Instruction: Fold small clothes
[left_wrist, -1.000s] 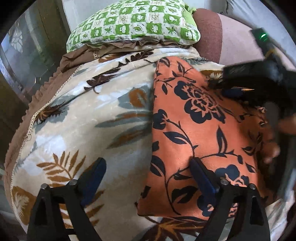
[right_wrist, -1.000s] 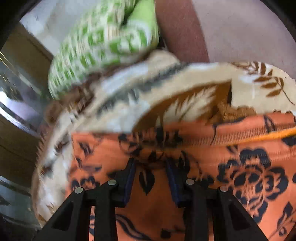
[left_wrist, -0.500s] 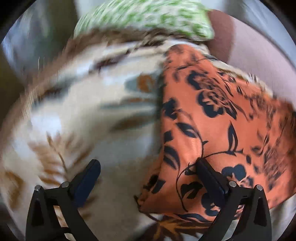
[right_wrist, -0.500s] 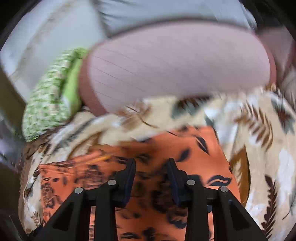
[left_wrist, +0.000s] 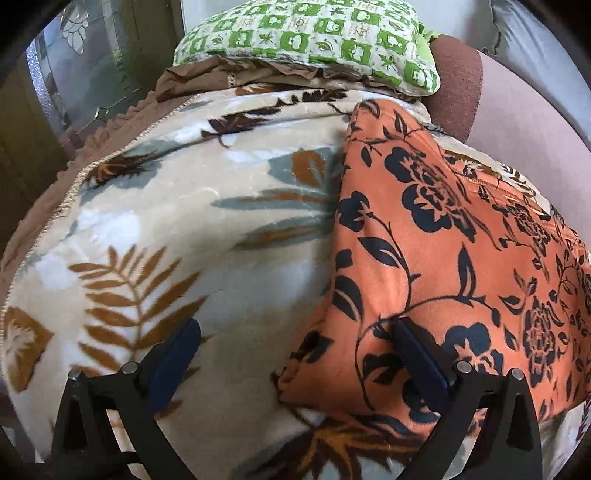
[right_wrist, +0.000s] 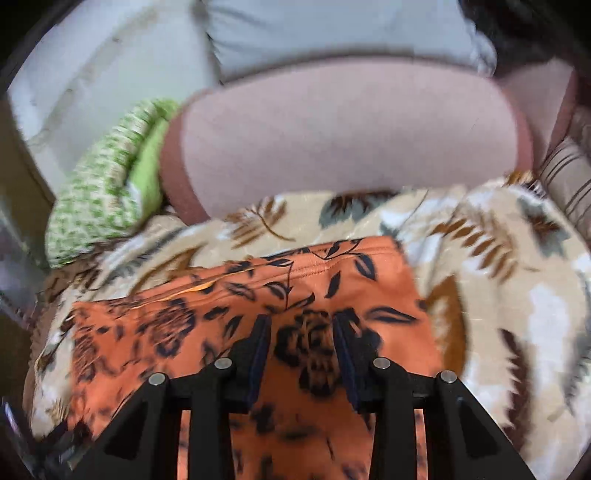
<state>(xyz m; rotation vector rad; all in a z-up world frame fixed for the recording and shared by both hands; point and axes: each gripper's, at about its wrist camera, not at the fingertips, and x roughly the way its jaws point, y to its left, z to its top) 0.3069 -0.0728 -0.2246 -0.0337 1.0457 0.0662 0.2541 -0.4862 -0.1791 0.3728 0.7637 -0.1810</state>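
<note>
Your left gripper (left_wrist: 295, 347) had its jaws wide apart, with nothing between them. One finger hung over the leafy blanket (left_wrist: 184, 229) and the other sat over the near corner of the orange flowered cloth (left_wrist: 443, 258). The cloth lay flat on the blanket, spread toward the blanket's far right side, close to the pink cushion (left_wrist: 524, 140). A green checked pillow (left_wrist: 314, 33) rested at the blanket's far edge. Your right gripper (right_wrist: 301, 345) hung over the middle of the orange cloth (right_wrist: 258, 306); its jaws were a little apart, holding nothing. That view was blurry.
</note>
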